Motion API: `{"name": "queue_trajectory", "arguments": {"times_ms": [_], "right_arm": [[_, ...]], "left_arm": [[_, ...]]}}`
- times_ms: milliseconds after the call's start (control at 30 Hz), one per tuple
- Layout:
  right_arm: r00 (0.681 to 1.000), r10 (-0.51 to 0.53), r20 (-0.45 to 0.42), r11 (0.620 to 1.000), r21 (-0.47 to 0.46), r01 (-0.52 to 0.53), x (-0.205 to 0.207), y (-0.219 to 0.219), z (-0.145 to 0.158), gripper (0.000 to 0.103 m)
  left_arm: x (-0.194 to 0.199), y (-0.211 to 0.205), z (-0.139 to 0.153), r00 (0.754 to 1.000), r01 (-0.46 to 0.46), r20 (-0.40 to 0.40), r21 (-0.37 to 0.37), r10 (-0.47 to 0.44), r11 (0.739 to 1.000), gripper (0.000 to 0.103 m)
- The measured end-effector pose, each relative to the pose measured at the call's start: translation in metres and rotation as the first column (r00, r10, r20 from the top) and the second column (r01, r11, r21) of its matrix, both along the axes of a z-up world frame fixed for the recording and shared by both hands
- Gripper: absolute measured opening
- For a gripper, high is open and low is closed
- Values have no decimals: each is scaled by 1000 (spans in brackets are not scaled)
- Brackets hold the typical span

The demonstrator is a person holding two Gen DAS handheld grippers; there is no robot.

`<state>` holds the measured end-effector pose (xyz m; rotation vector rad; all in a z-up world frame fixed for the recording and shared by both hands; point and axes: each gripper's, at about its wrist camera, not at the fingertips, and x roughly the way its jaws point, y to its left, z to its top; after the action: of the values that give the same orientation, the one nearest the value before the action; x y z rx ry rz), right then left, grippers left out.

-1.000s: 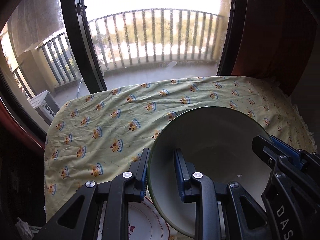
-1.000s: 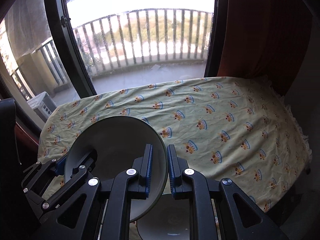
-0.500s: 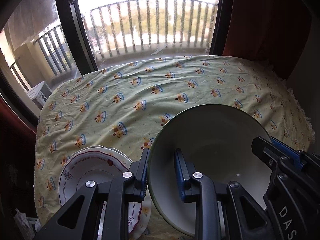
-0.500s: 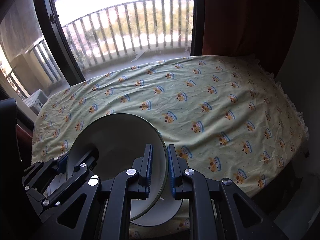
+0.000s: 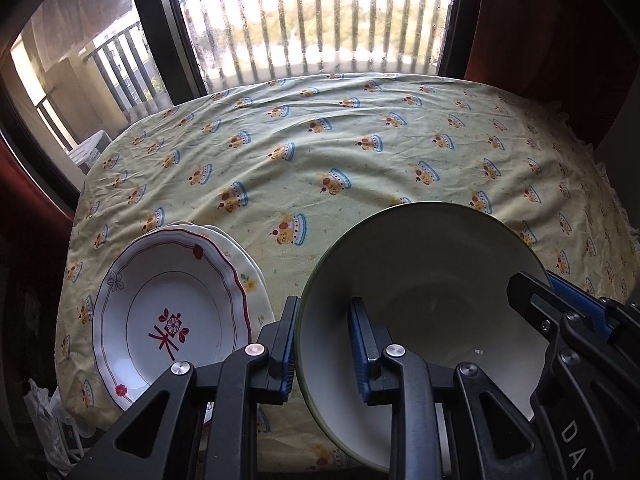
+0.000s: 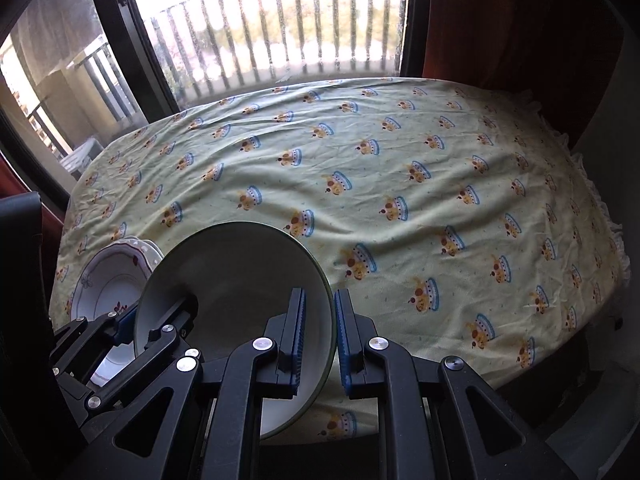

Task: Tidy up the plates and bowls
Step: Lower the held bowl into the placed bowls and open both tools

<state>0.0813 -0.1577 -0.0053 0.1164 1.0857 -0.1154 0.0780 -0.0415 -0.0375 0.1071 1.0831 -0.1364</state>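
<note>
Both grippers are coming down and forward together, carrying the big green-rimmed bowl [image 5: 424, 312] between them. The left gripper [image 5: 324, 344] is clamping its fingers on the bowl's left rim, one finger outside and one inside; the right gripper [image 6: 318, 336] is pinching the opposite rim the same way. A second ago the window and balcony rail were filling most of both views. Now the yellow patterned cloth on the tabletop [image 5: 360, 152] is spreading across the frame, and a stack of plates [image 5: 172, 316], a red-trimmed flowered one on top, is sliding into the lower left of the left wrist view. In the right wrist view that stack is peeking out at the left edge behind the bowl. The bowl is hanging tilted above the near edge of the tabletop, just right of the plates, seemingly not yet set down. My guess: it is heading for a spot beside the stack, and lowering level would be the next concern
</note>
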Motion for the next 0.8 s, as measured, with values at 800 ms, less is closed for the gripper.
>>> {"name": "queue_trajectory", "arguments": {"times_ms": [800], "right_arm": [[1000,21,-7,999,-31,-21,16,0,-21,18]], "left_arm": [[13,-2,-22,999,-17,-40,-14,16,1000,23]]}}
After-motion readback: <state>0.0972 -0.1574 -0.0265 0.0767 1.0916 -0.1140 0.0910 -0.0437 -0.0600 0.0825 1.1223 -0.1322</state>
